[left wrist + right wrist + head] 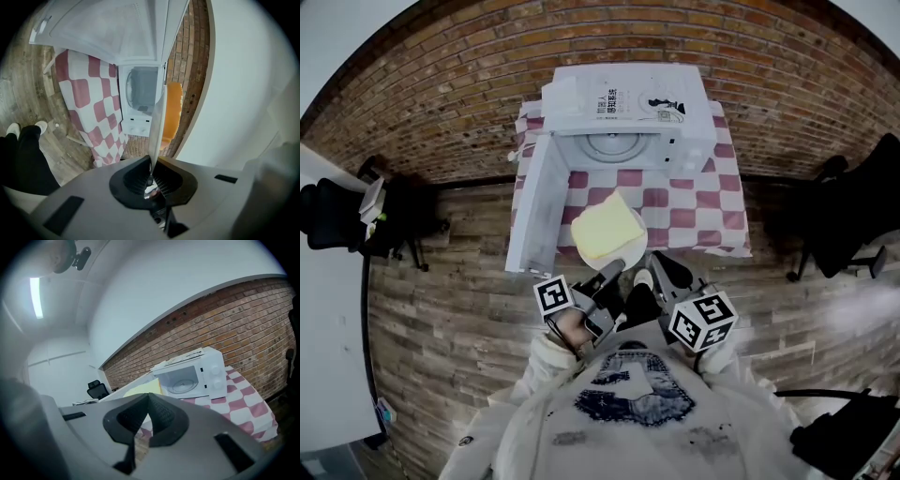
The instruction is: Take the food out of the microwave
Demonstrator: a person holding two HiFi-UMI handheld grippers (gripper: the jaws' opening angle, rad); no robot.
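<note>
The plate [631, 251] carrying the flat yellow food [602, 225] is outside the microwave [628, 122], held in the air just in front of its open cavity, over the near part of the worktop [712, 192], which is covered by a red-and-white checked cloth [680, 220]. The left claw [151, 176] is pinched tight on the plate's rim. Its own view shows the plate edge-on, rising straight up from between the 2 jaws, with the food on the plate's right-hand face. The right claw [149, 397] has its 2 jaws closed tip to tip with nothing between them. It sits just beside the left claw, near the plate's closer right edge, and whether it touches the plate cannot be told. The microwave's door [539, 202] stands swung wide open on the left, and the round turntable [614, 145] shows inside the cavity.
</note>
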